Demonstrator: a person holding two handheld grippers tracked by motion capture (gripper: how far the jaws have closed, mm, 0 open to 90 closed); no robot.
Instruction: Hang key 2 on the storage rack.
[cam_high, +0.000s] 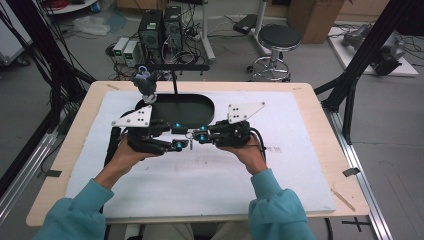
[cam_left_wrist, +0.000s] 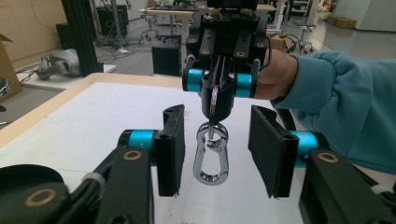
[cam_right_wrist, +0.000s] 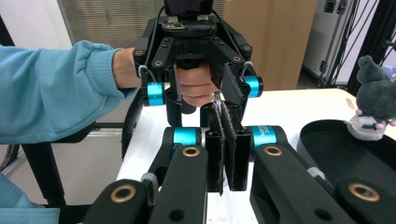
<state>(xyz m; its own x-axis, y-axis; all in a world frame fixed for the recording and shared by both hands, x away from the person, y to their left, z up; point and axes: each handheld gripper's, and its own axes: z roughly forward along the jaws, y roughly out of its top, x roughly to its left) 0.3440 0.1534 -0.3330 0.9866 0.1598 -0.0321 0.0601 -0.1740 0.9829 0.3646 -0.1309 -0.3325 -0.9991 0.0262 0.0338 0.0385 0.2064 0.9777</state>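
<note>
Grey concrete floor (cam_high: 320, 55) all around, strewn with cables, black frame posts at both sides. Beyond the far edge of the table: two dark computer towers (cam_high: 160, 27), a round black stool (cam_high: 278, 37) on a chrome base, cardboard boxes at the back wall. In the centre, a pale wooden table (cam_high: 325, 150), most of its top covered by a white mat (cam_high: 200, 185), faintly scuffed near the middle. On the far part of the mat, a black oval tray (cam_high: 195, 107) with a low rim; at its left end, a small dark plush toy (cam_high: 145, 82) in grey and purple, upright — seen again at the right in the right gripper view, on the tray's rim.

Near the middle of the mat, two teal sleeves (cam_high: 277, 210) coming in from the near edge, hands wrapped around the two grippers, tips pointed at each other just above the surface. Right gripper (cam_left_wrist: 214, 109) clenched, its black pads pressed flat together on the upper loop of a silver carabiner clip (cam_left_wrist: 211, 156) — clip hanging straight down below the pads, clear of the mat. Left gripper (cam_left_wrist: 224, 149) partly closed, pads standing either side of the hanging clip, not touching it, a gap visible on each side. Both grippers near the tray's front rim, grey three-cornered plates on top.
</note>
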